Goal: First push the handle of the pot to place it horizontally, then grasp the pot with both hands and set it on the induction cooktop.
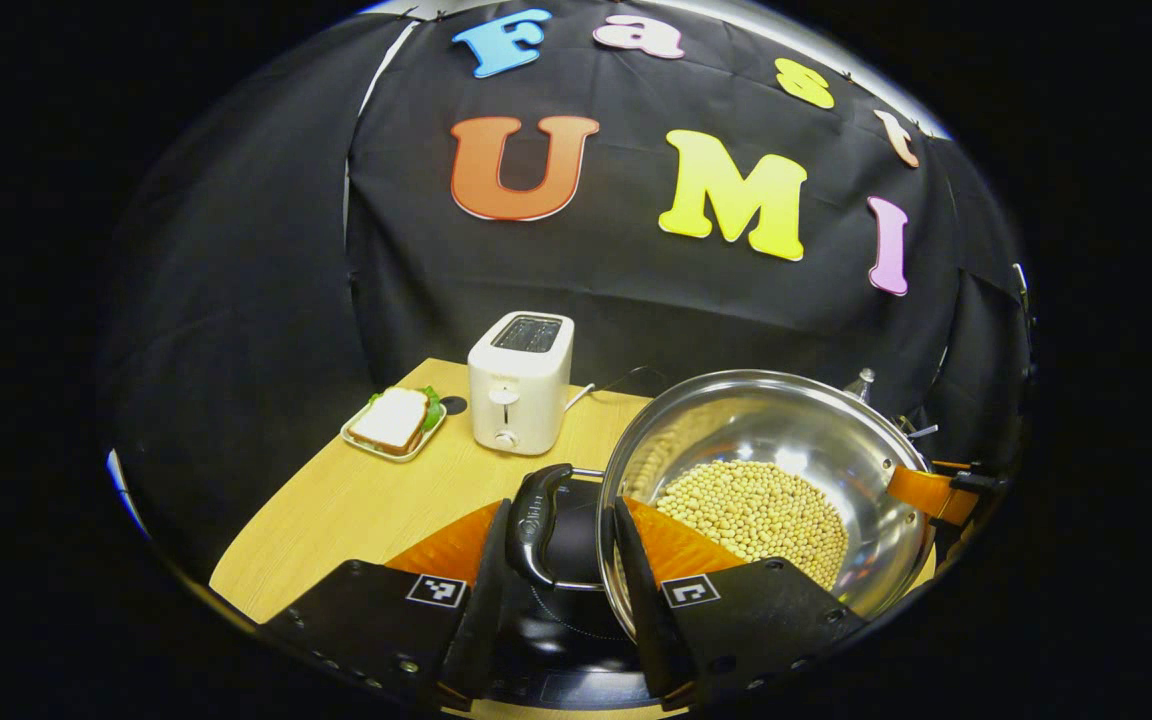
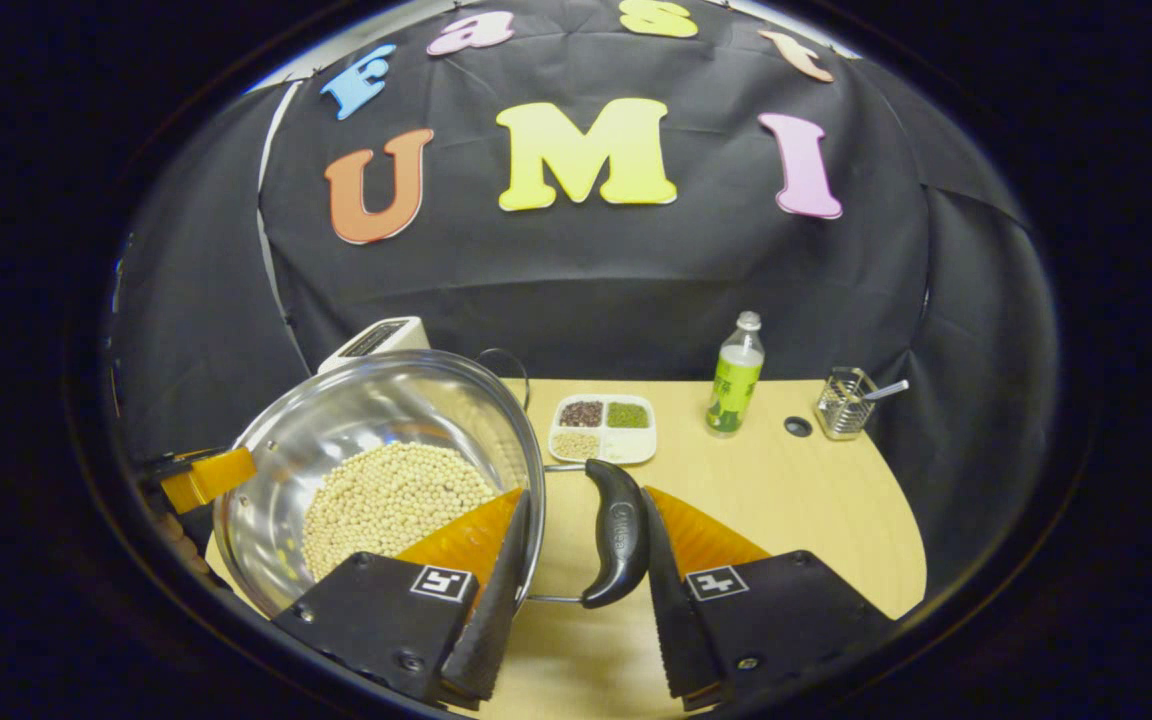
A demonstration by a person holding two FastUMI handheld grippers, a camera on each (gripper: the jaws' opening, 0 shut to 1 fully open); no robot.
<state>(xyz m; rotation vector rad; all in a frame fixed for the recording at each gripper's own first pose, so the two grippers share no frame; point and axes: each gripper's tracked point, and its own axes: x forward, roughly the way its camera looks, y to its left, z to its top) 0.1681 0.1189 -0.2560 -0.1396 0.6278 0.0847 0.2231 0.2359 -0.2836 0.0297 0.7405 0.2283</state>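
A steel pot (image 1: 786, 430) holding pale soybeans (image 1: 756, 510) hangs tilted over the black induction cooktop (image 1: 551, 630). My left gripper (image 1: 564, 505) is shut on the pot's black left handle (image 1: 536, 520), with one finger outside the handle and the other inside the rim. The right gripper view shows the same pot (image 2: 376, 420) from its other side. There my right gripper (image 2: 586, 495) is shut on the right handle (image 2: 618, 535) in the same way. Each view shows the other gripper at the pot's far rim: the right gripper (image 1: 921, 490) and the left gripper (image 2: 206, 475).
A white toaster (image 1: 521, 380) and a plate with a sandwich (image 1: 394, 422) stand at the back left of the wooden table (image 1: 356, 500). A divided tray of beans (image 2: 603, 428), a green-labelled bottle (image 2: 733, 375) and a wire basket (image 2: 844, 403) stand at the back right.
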